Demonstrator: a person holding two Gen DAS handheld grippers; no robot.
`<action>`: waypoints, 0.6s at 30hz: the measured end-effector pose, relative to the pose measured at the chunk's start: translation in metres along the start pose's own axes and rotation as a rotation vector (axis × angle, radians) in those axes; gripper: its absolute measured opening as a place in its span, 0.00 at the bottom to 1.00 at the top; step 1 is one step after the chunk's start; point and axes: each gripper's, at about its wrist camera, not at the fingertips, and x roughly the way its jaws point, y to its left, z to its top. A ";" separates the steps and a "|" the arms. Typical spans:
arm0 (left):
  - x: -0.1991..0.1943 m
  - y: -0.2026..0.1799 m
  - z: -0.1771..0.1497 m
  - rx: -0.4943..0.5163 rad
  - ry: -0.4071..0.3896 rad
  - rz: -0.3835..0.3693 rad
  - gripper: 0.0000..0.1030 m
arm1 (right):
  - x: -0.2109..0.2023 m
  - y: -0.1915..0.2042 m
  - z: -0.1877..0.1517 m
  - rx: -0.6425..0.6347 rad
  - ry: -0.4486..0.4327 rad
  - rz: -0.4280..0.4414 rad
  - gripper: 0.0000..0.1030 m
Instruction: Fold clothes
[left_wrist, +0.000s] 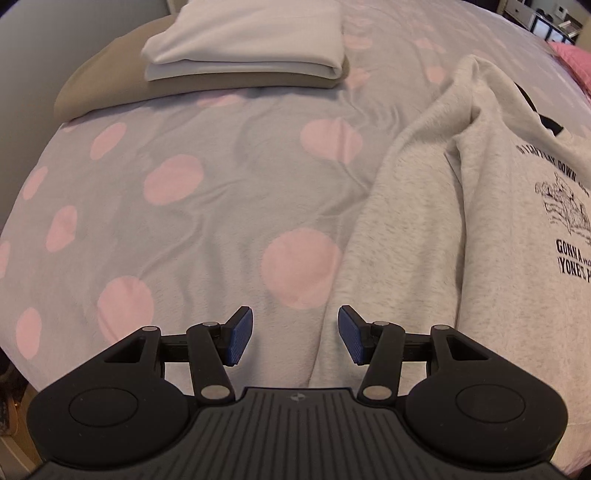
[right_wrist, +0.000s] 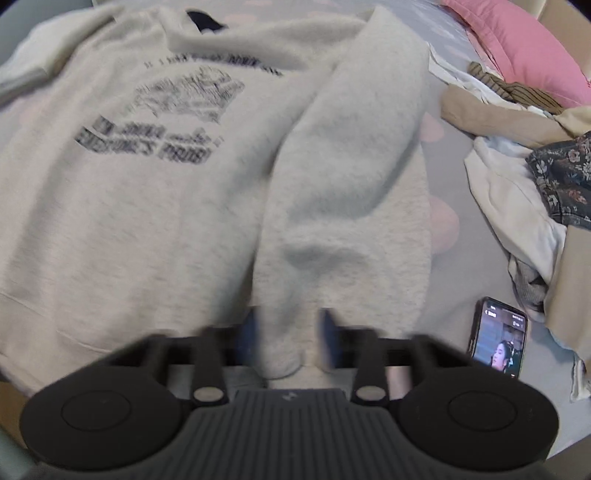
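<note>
1. One grey sweatshirt (right_wrist: 147, 206) with dark print lies spread face up on the bed (left_wrist: 192, 206), whose grey cover carries pink dots.
2. Left tongs (left_wrist: 295, 334): jaws wide apart and holding nothing, over the cover just beside the sweatshirt's sleeve edge.
3. Right tongs (right_wrist: 290, 338): blurred, jaws narrow, the cuff of one sleeve (right_wrist: 332, 177) between them; a firm pinch cannot be told.
4. One stack of folded white cloth (left_wrist: 251, 44) lies far off.
5. One phone (right_wrist: 498, 338), one pink pillow (right_wrist: 524, 44), one heap of loose clothes (right_wrist: 535, 177).
</note>
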 end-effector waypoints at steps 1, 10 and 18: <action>-0.001 0.001 0.001 -0.003 -0.006 -0.006 0.48 | 0.002 -0.003 0.000 0.011 0.002 -0.005 0.12; -0.001 -0.004 0.004 0.025 -0.017 -0.020 0.48 | -0.065 -0.047 0.022 0.167 -0.158 -0.130 0.04; -0.002 -0.010 0.010 0.035 -0.030 -0.024 0.48 | -0.147 -0.134 0.085 0.222 -0.271 -0.346 0.03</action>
